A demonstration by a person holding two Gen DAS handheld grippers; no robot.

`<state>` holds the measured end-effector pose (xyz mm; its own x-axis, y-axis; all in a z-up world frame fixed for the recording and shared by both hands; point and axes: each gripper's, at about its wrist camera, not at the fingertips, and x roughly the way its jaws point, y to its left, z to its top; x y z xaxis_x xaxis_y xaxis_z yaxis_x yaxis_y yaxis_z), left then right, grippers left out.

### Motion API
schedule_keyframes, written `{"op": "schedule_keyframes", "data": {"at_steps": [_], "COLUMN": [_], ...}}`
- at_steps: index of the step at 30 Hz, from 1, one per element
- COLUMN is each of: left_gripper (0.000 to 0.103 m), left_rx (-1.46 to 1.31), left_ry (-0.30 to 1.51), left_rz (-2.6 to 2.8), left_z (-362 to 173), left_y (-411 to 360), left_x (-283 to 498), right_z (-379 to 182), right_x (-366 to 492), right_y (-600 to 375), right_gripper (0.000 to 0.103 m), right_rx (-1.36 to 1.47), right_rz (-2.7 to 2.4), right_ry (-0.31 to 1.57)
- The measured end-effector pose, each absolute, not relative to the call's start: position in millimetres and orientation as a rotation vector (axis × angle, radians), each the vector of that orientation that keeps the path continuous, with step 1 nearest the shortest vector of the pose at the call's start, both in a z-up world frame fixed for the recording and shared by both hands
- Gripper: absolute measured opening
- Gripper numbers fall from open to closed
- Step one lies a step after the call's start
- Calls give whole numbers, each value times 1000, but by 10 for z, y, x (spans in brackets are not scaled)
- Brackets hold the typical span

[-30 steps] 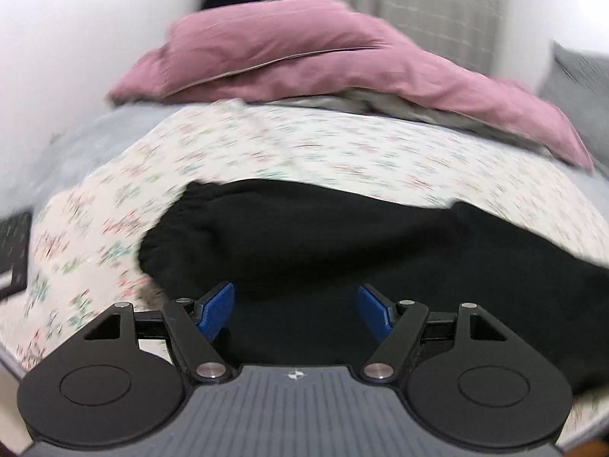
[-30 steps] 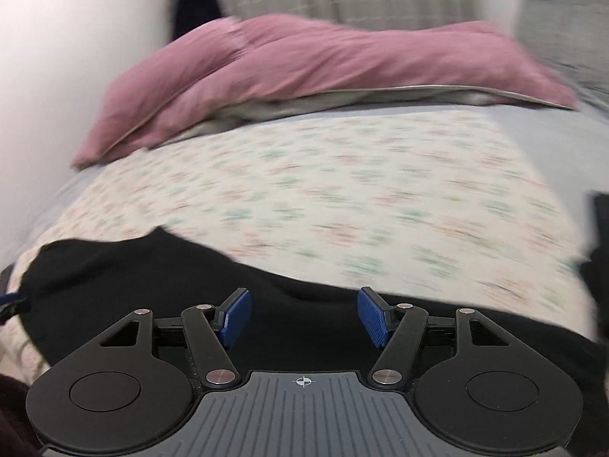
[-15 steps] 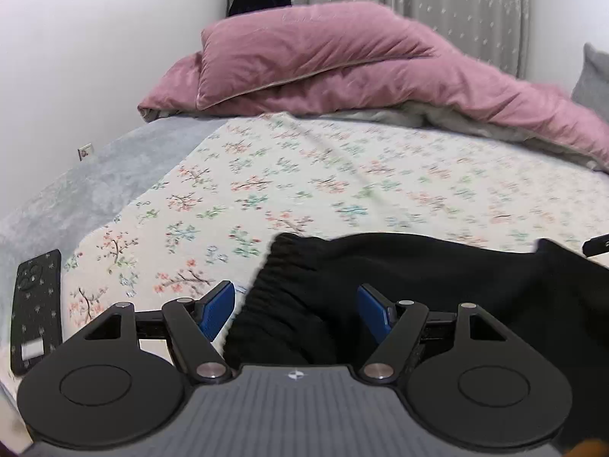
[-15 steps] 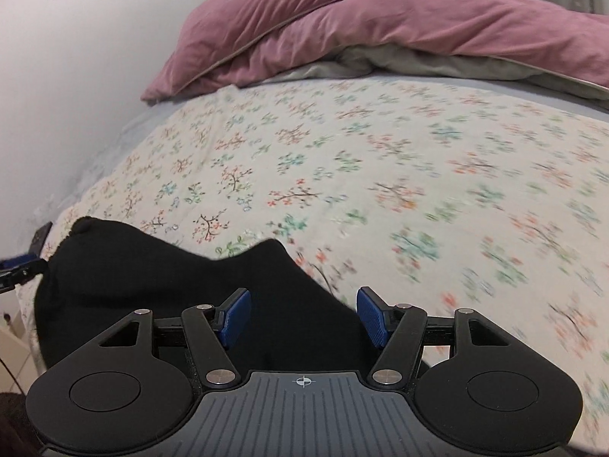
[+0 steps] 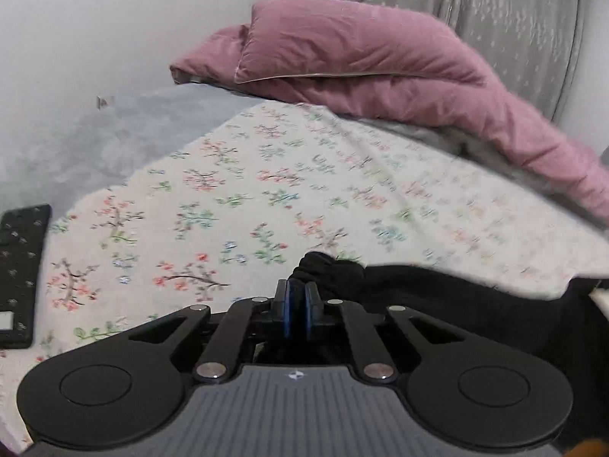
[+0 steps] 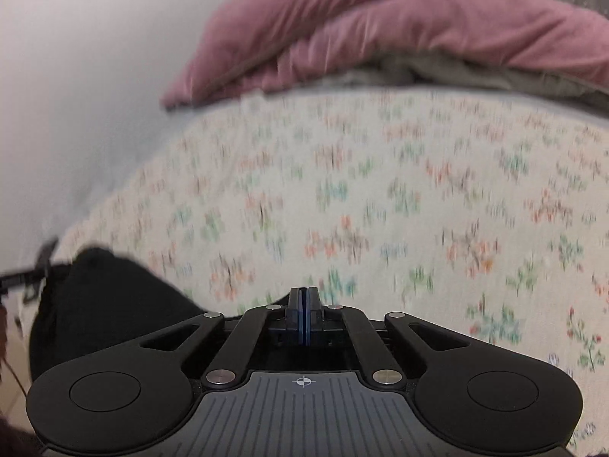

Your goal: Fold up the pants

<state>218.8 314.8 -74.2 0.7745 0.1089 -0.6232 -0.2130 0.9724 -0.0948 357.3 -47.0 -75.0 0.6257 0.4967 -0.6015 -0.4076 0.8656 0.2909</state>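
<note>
The left gripper (image 5: 298,310) has just closed narrowly on the bunched waistband of the black pants (image 5: 437,304), which trail off to the right of its fingers across the floral bedsheet (image 5: 236,205). The right gripper (image 6: 303,318) has just closed almost flat; black cloth lies left of and below its fingers, and whether they pinch an edge is unclear. The pants' long axis seems to span the 2 grippers.

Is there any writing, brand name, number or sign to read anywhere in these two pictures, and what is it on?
No words or numbers can be read.
Left tongs: a small white four-point mark on the grey housing, no letters.
Right tongs: a small crosshair mark on the housing, no letters.
Phone on the sheet: a pale patch near its lower end, too small to read.
</note>
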Motion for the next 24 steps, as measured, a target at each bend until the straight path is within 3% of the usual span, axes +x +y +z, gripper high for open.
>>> {"op": "schedule_keyframes", "data": {"at_steps": [5,8,10,12,17,21,24], "left_gripper": [33,34,36,47,77,82,83], "left_rx": [-9,56,137,180,251,230,49], "left_ry": [668,670,627,593,636,671,721], "left_rz": [240,279,319,279,94,101,113], "left_z": [-841,-812,-731,-630,-580,-596,-562], "left_y": [2997,2945,2851,2718,2279,2228,2550], "left_x": [2316,2307,2225,2116,1936,1779,1685], "right_z": [-1026,-1063,-948,-810,-643,-709,-746], "right_x": [3852,3800,3661,3414,2681,2093,1714], "right_y": [-349,-386,-448,-510,-728,-809,-816], "right_gripper": [3,15,29,52,54,54,54], "right_rx": [68,123,134,85,25,-33,-79], "right_rz": [472,437,418,387,411,451,484], "right_ry": [839,830,795,736,684,691,693]}}
